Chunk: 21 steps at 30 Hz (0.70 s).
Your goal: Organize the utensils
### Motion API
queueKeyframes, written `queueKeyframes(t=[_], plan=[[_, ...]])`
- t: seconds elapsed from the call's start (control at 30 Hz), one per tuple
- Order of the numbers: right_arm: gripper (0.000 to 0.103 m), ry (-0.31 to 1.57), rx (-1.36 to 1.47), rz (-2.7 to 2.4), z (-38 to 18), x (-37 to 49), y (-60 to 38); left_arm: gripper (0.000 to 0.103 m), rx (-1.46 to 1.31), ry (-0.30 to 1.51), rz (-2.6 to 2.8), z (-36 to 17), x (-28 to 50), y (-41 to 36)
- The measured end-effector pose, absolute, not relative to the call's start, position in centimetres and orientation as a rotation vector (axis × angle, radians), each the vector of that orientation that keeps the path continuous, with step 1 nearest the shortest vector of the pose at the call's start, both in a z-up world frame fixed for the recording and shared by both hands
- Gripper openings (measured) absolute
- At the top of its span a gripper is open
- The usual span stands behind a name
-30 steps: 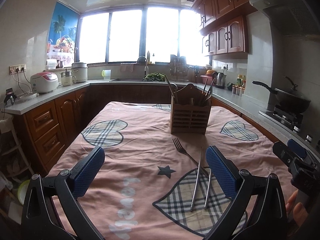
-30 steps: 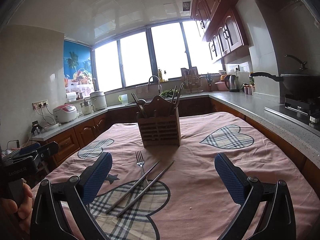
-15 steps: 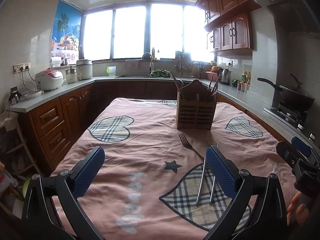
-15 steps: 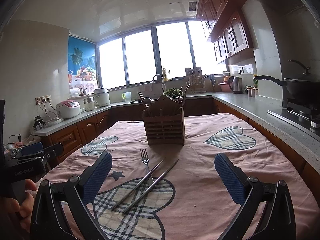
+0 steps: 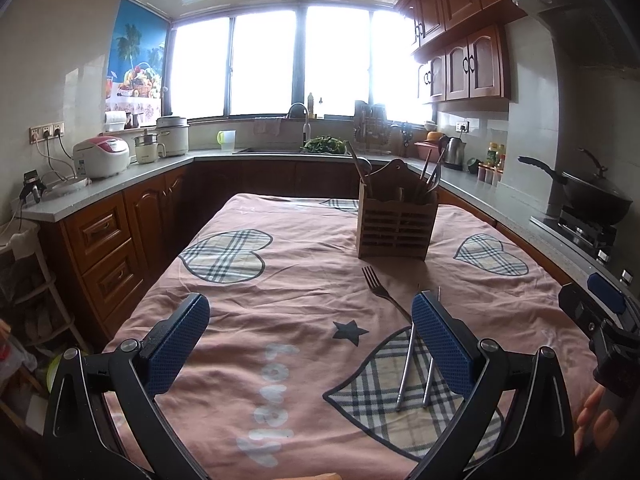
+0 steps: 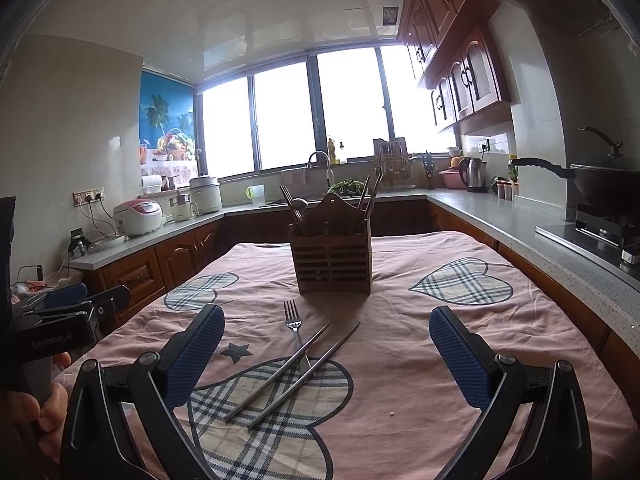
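Note:
A wooden utensil holder (image 5: 394, 224) (image 6: 334, 262) with several utensils in it stands on the pink tablecloth. In front of it lie a metal fork (image 5: 380, 288) (image 6: 294, 320) and two metal chopsticks (image 5: 406, 372) (image 6: 292, 372); the chopsticks cross the fork's handle. My left gripper (image 5: 310, 334) is open and empty above the cloth, with its right finger over the chopsticks' upper ends. My right gripper (image 6: 326, 354) is open and empty, with the fork and chopsticks between its fingers from this view. Each gripper shows at the edge of the other's view.
The table (image 5: 288, 276) is ringed by kitchen counters (image 5: 132, 176). A rice cooker (image 5: 102, 156) stands on the left counter, a sink with a tap (image 5: 304, 120) at the back, a kettle (image 5: 454, 152) and a black wok (image 5: 592, 196) on the right.
Both grippers have risen and tilted slightly, so the holder and cutlery sit a little further right and lower in view. Both stay open. Nothing on the table has moved.

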State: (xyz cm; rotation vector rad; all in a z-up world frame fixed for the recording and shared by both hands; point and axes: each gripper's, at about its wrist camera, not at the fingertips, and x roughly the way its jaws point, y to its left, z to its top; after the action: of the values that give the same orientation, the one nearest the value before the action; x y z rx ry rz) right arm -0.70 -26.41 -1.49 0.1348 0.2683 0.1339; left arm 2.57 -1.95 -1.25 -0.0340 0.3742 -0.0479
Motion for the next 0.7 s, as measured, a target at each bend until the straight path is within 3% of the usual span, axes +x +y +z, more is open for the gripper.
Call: queueKeyframes(t=[0.7], plan=[[0.103, 0.263, 0.138, 0.135, -1.28, -0.91, -26.46, 0.103, -0.025, 0.366, -0.042, -1.06, 2.33, -2.04]])
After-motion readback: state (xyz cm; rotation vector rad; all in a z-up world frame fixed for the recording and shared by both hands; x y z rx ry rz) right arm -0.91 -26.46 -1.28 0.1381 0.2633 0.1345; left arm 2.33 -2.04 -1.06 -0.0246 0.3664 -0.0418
